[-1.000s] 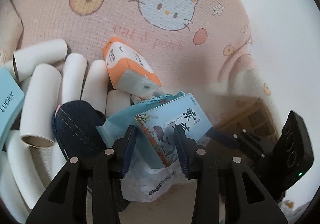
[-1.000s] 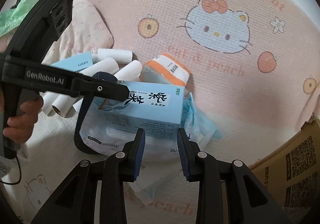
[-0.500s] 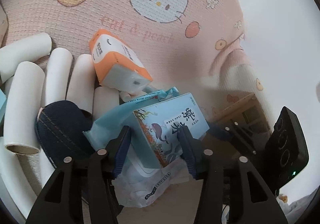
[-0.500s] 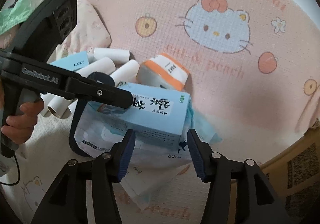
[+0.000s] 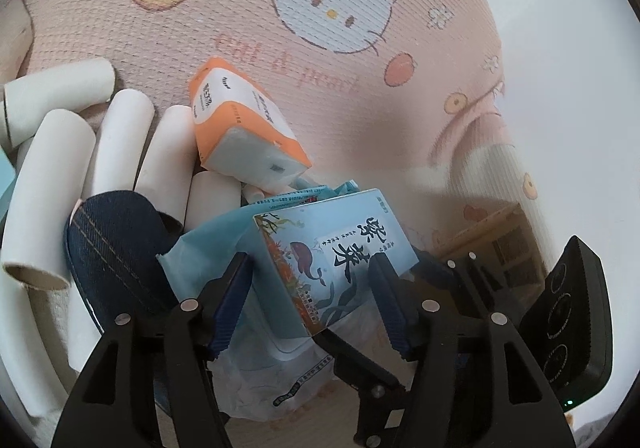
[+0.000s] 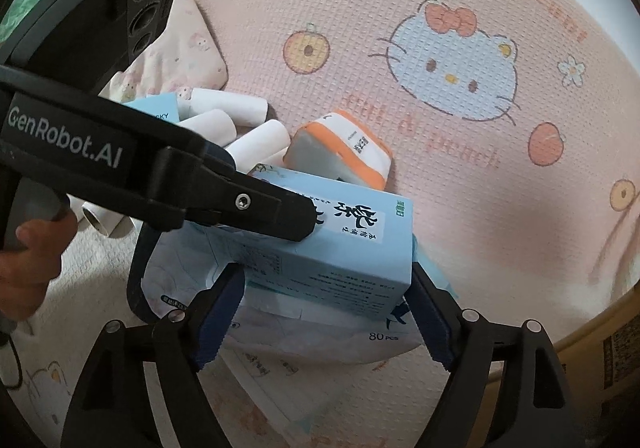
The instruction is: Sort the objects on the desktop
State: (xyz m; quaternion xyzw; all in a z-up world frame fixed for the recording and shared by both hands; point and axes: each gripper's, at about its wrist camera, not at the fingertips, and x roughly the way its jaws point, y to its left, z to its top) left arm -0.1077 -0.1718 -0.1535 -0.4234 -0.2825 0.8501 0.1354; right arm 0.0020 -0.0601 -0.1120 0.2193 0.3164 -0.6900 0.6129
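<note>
Light-blue tissue box [image 6: 320,248] lies on top of a soft white wipes pack [image 6: 304,324], on the pink cartoon-cat blanket [image 6: 400,8], near the middle of the pile. Your right gripper [image 6: 326,322] has just been opening its jaws; they now stand wide on both sides of the box, and you can see the blue pads [image 6: 218,322] are free of the box sides. Your left gripper [image 5: 310,302] has also just been opening. The end of the same box [image 5: 332,248] sits between its jaws, and I cannot tell if the pads still touch it, but they do not seem to press.

Behind the box an orange-and-white tissue pack [image 5: 244,132] leans on several white cardboard tubes [image 5: 120,144]. A dark denim piece [image 5: 116,248] lies just left of the box. From the right camera you see your hand [image 6: 28,256] around the left gripper's handle.
</note>
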